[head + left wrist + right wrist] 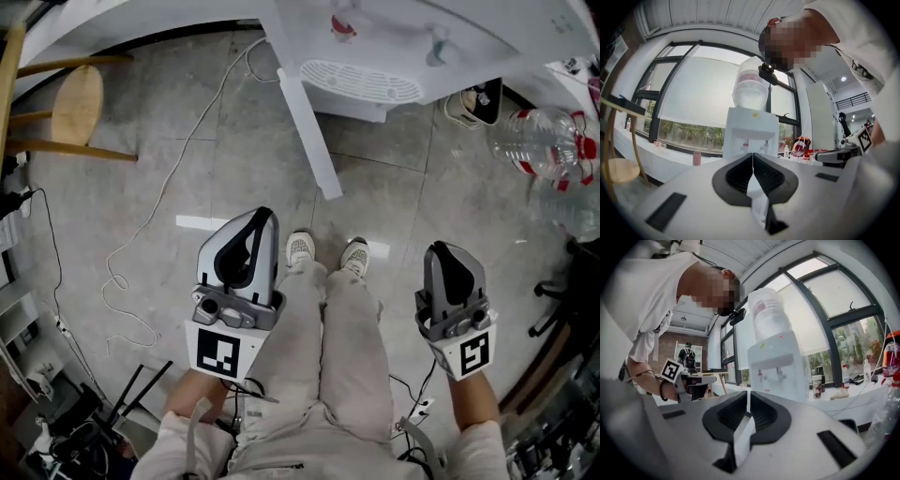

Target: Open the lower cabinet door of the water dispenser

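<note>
The white water dispenser (375, 56) stands ahead of me; the head view looks down on its taps and slotted drip tray (361, 82). The left gripper view shows the dispenser (752, 129) with a water bottle (751, 89) on top, and the right gripper view also shows this dispenser (780, 364). Its lower cabinet door is hidden behind the gripper bodies. My left gripper (261, 217) and right gripper (441, 251) are held level over my legs, well short of the dispenser. The left gripper (752, 161) is shut with nothing in it, and so is the right gripper (747, 404).
A long white bar (305, 108) slants from the dispenser's left side down to the floor. A wooden stool (70, 108) stands at the left, and a cable (141, 244) lies on the floor. An empty clear water bottle (544, 141) lies at the right.
</note>
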